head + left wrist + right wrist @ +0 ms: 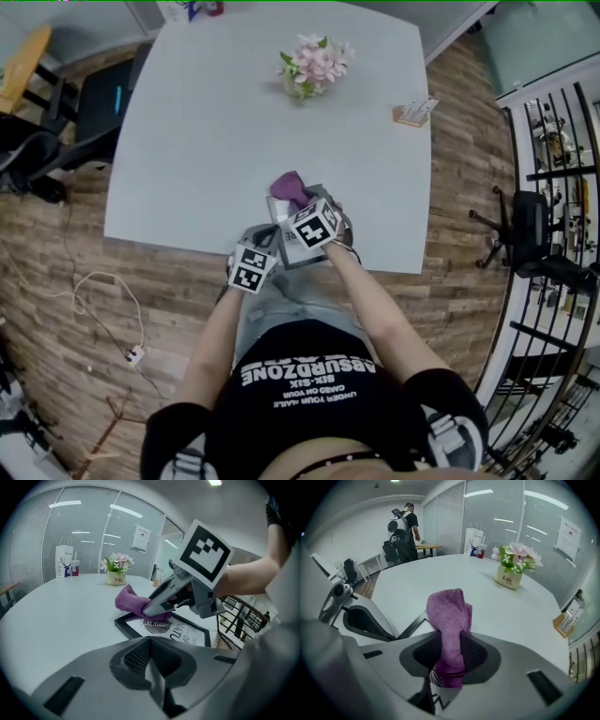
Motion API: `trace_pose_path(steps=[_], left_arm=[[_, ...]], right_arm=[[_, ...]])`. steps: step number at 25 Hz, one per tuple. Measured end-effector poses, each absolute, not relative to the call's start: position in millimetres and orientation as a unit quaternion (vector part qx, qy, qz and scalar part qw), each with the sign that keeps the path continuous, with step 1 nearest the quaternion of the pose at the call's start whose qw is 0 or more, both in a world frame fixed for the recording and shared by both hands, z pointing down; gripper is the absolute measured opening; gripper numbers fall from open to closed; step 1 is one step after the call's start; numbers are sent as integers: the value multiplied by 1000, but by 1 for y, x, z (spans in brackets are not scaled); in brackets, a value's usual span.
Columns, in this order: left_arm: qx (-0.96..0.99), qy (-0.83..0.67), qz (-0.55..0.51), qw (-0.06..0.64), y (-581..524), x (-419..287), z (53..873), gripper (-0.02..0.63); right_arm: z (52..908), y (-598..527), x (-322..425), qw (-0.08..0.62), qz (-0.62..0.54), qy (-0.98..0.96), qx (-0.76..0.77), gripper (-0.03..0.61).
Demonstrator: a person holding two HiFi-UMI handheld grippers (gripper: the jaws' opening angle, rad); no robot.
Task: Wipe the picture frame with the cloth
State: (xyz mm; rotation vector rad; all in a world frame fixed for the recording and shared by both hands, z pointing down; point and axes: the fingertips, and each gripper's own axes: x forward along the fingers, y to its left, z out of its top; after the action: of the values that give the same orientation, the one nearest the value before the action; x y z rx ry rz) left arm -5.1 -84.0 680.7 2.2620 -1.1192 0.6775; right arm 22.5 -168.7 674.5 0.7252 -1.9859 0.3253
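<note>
The right gripper (449, 644) is held low over the table (206, 112), with the forearm stretched forward from the body. Its jaws are clamped on the purple cloth (449, 620), which is bunched up ahead of the tips and hangs a little below them. The cloth is pressed onto the picture frame (124, 624), which lies flat beneath the right jaws, close to the near edge of the table. The left gripper (151, 641) is held just beside the right one and slightly behind it, at that same near edge. Its jaws are brought together and nothing is seen between them. The black corner of the frame lies just ahead of the left jaws, apart from them.

Ahead of both pairs of jaws a wide stretch of bare tabletop is seen. A pot of flowers (509, 579) stands well ahead of them, a paper bag (63, 560) stands at the far edge, and a small card stand (414, 112) sits far to the right of the right jaws, by the table's right edge
</note>
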Motion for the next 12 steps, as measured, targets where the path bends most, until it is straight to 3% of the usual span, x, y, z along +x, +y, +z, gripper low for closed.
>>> trace_pose_path(steps=[12], left_arm=[[835, -415, 250, 262, -86, -7, 681, 15]], right_arm=[[678, -142, -24, 475, 133, -853, 169, 127]])
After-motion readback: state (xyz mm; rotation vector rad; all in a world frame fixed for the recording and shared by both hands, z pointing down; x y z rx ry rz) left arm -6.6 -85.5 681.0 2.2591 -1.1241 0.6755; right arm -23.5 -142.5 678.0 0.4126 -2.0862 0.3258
